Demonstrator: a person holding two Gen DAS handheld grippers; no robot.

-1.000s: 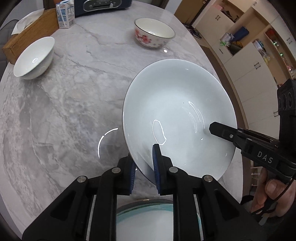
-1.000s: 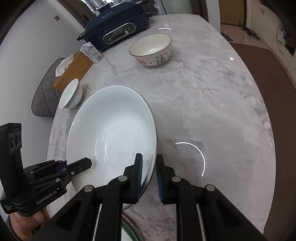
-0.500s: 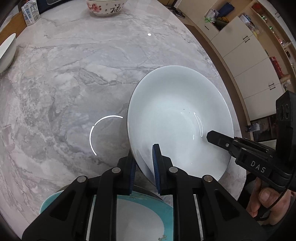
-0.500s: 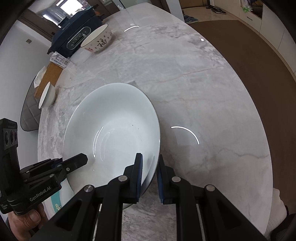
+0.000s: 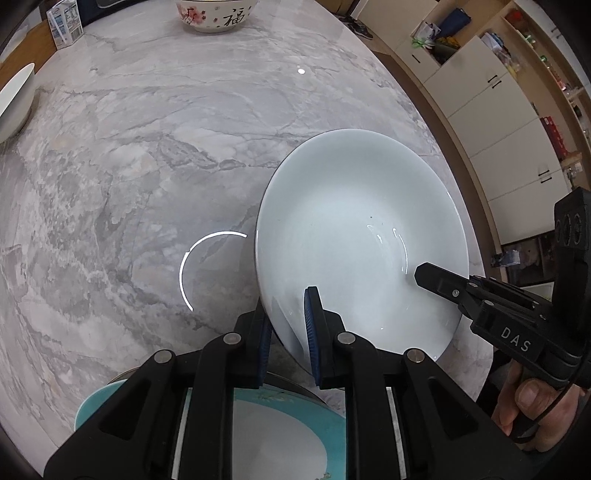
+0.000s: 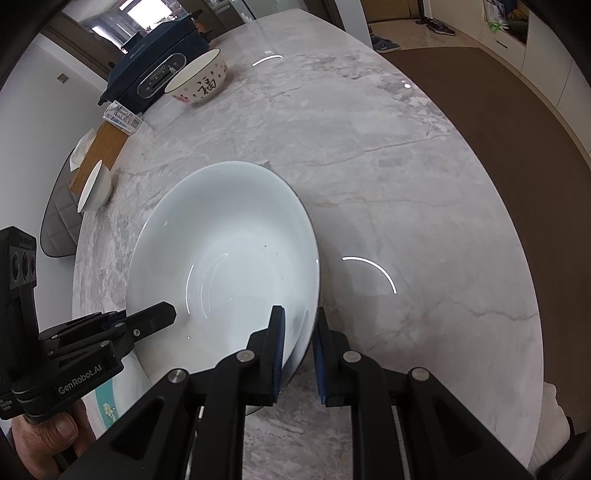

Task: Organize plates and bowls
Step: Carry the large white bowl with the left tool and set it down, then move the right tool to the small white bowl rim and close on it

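Observation:
A large white deep plate (image 5: pixel 354 236) is held above the marble table, tilted, by both grippers. My left gripper (image 5: pixel 288 328) is shut on its near left rim. My right gripper (image 6: pixel 299 339) is shut on its opposite rim; it also shows in the left wrist view (image 5: pixel 436 277). The plate also shows in the right wrist view (image 6: pixel 229 251). A teal-rimmed plate (image 5: pixel 280 424) lies on the table under the left gripper, partly hidden by it. A flowered bowl (image 5: pixel 216 14) and a small white bowl (image 5: pixel 14 99) stand farther off.
A dark blue electric cooker (image 6: pixel 155 70), a small carton (image 5: pixel 64 22) and a wooden tissue box (image 6: pixel 99 151) stand at the table's far side. The table edge (image 5: pixel 476 332) runs close on the right, with cabinets (image 5: pixel 491 122) beyond.
Both grippers have carried the white plate back toward the near table edge. The teal-rimmed plate has come further into view below the left gripper.

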